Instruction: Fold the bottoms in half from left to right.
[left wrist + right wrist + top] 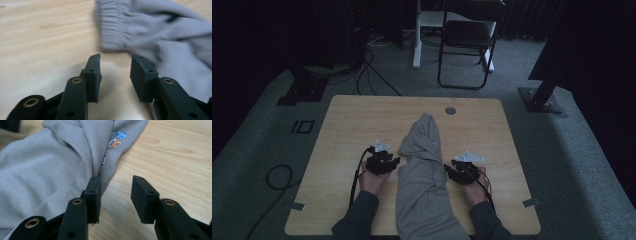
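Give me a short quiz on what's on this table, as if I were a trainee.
1. True or false: the left gripper has cloth clamped between its jaws.
2. What lies between the two grippers?
3. Which part of the garment is nearest the left gripper: A hood, B ribbed cuff, C zip?

Key:
1. False; its jaws stand apart over bare wooden table.
2. A grey sweatshirt with small cartoon prints, beside the right gripper.
3. B, the ribbed cuff.
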Tool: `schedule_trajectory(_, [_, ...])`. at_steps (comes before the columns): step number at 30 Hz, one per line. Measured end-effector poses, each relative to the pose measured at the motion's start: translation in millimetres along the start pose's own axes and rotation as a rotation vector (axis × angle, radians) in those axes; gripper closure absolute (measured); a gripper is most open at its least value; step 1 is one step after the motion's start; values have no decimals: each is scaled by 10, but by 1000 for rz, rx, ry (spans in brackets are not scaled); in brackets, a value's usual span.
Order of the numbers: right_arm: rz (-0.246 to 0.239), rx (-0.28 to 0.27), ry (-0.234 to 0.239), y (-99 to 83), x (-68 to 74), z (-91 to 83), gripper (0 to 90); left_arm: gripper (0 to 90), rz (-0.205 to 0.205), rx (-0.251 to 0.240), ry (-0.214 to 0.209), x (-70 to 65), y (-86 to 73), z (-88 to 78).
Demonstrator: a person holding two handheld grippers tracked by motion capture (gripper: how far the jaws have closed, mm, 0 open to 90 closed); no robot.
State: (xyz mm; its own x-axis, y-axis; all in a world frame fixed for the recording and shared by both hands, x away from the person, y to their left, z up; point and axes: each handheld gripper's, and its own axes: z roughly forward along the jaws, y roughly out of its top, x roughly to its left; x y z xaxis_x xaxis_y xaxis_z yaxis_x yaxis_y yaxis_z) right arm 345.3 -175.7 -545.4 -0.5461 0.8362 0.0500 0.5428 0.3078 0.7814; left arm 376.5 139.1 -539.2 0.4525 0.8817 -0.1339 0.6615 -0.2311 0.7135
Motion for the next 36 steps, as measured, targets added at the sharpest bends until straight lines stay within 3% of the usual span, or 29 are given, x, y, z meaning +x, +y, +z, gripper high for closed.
schedule_trajectory(4, [6,-1,-5,-19,-38,-14,603,500,36,18,13,-53,49,140])
schedule_trajectory(9, [11,6,-5,-38,-53,0,601,399,34,21,50,-104,94,267])
schedule_trajectory(11, [5,3,-3,-37,-41,1,599,419,32,15,54,-115,122,297])
schedule_trajectory(13, [4,3,-2,-37,-37,5,598,575,32,16,76,-116,141,309])
schedule_trajectory(14, [3,4,-2,-38,-39,7,597,609,19,16,77,-108,153,314])
schedule_trajectory(19, [7,4,-3,-40,-50,8,596,627,15,1,86,-54,183,256])
schedule_trajectory(23, [2,6,-2,-34,-38,15,596,628,-18,-39,93,107,231,102])
schedule_trajectory(28, [0,6,-3,-32,-33,15,596,629,-62,-85,136,413,336,-149])
schedule_trajectory(32, [-1,8,5,-25,-9,28,596,629,-73,-96,161,640,422,-314])
schedule_trajectory(36, [-27,15,19,16,78,100,597,629,-65,-82,187,736,452,-371])
